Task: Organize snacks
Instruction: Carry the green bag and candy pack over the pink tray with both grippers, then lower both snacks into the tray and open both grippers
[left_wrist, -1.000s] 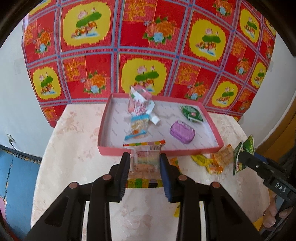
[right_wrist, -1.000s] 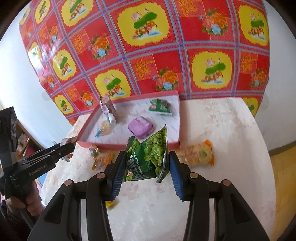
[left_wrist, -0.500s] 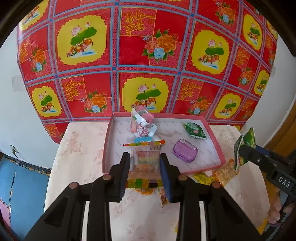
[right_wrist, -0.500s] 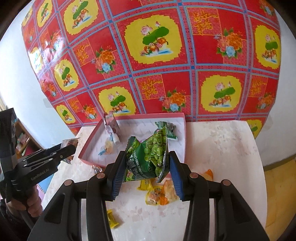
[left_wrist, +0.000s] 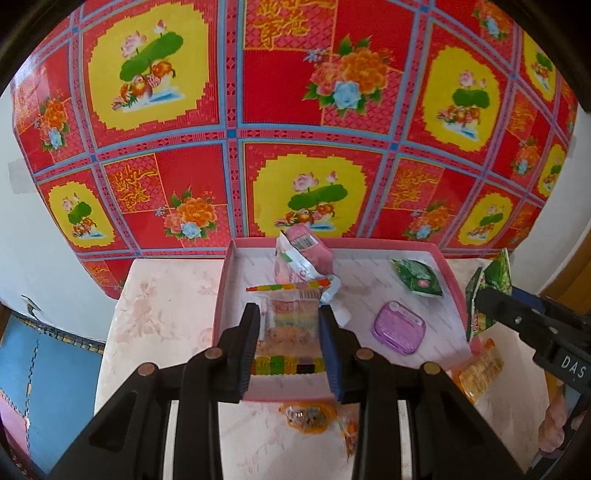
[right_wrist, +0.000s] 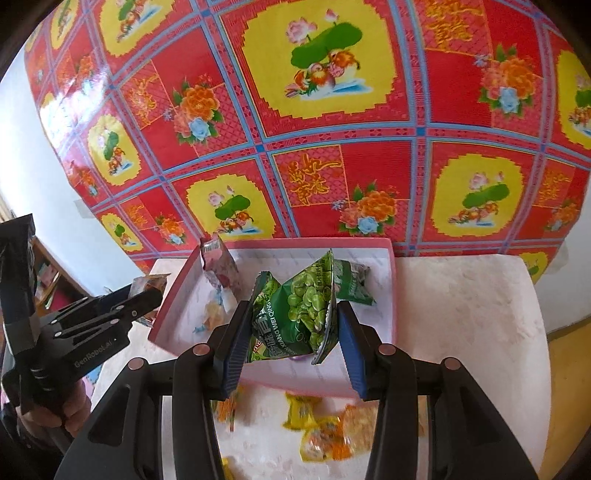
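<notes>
Item 1: rainbow-striped snack packet (left_wrist: 291, 325), clear-fronted, with a multicoloured seal strip at each end. Clamped between the pads of the left gripper (left_wrist: 290, 345), carried in the air over the near-left part of the pink tray (left_wrist: 448, 291).

Item 2: green pea packet (right_wrist: 295, 314), crumpled foil, printed with green peas. Clamped in the right gripper (right_wrist: 291, 345), carried above the near edge of the same tray, in front of a smaller green packet (right_wrist: 352, 282).

Tray contents: pink-and-white packet (left_wrist: 301, 258) leaning upright near the back wall; purple blister pack (left_wrist: 399, 326) lying flat; the smaller green packet toward the back right.

Outside the tray: yellow and orange sweets (right_wrist: 321, 432) loose on the pale floral desk (right_wrist: 461, 314), just beside the tray's near wall. Red, yellow and blue flowered cloth (left_wrist: 295, 110) hangs behind.

Hazards, as judged: both packets are soft foil pinched by the sides, so either could slip or twist out if the grip slackens before it is over the tray floor. Released where it hangs now, the striped packet might land on the leaning pink packet and tip it. Two grippers working one small tray could knock together.

Legible writing: "WEI QING" on the pea packet; "GenRobot.AI" on the left gripper's body; "DAS" on the right gripper's; a barcode on the pink packet.
</notes>
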